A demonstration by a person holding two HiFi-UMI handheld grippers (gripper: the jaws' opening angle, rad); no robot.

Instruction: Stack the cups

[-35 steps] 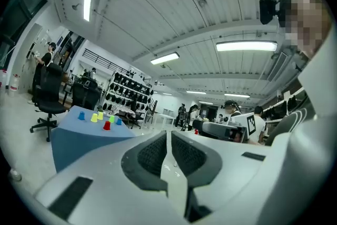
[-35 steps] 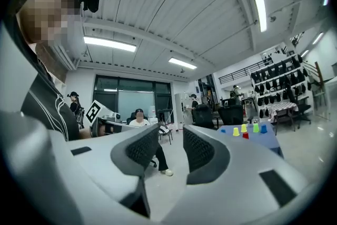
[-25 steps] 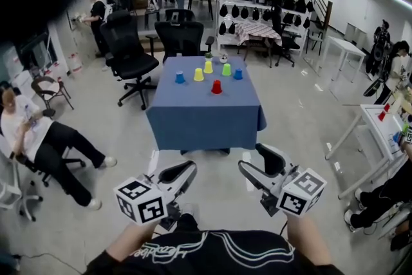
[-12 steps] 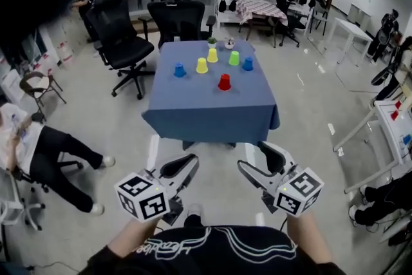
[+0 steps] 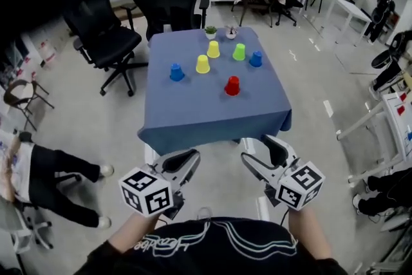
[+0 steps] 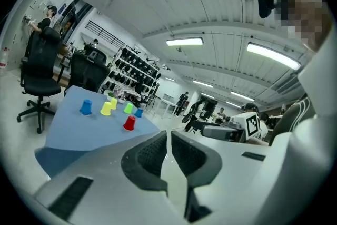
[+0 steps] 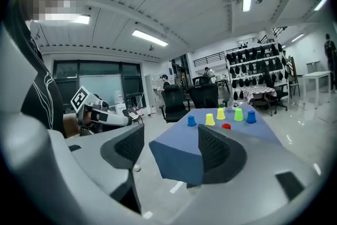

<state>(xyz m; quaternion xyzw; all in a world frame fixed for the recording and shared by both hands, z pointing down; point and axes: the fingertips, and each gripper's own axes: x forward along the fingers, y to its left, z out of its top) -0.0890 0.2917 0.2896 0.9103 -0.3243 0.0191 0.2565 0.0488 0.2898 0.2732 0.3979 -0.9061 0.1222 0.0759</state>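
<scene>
Several upturned cups stand on the blue-clothed table (image 5: 206, 119): a blue cup (image 5: 176, 72), two yellow cups (image 5: 203, 64) (image 5: 213, 49), a green cup (image 5: 239, 51), another blue cup (image 5: 255, 58) and a red cup (image 5: 232, 85) nearest me. Both grippers hang just short of the table's near edge, far from the cups. The left gripper (image 5: 185, 163) (image 6: 168, 137) is shut with nothing in it. The right gripper (image 5: 259, 152) (image 7: 171, 139) is open and empty; its jaws have just widened. The red cup (image 6: 129, 123) (image 7: 226, 126) shows small in both gripper views.
Two small potted plants (image 5: 210, 31) sit at the table's far edge. Black office chairs (image 5: 103, 42) (image 5: 170, 6) stand behind and left of the table. A seated person (image 5: 45, 167) is on the floor's left side, and a white table (image 5: 393, 116) at the right.
The table and cups have come much closer and lower in the head view. Both grippers have moved forward toward the table's near edge, still side by side.
</scene>
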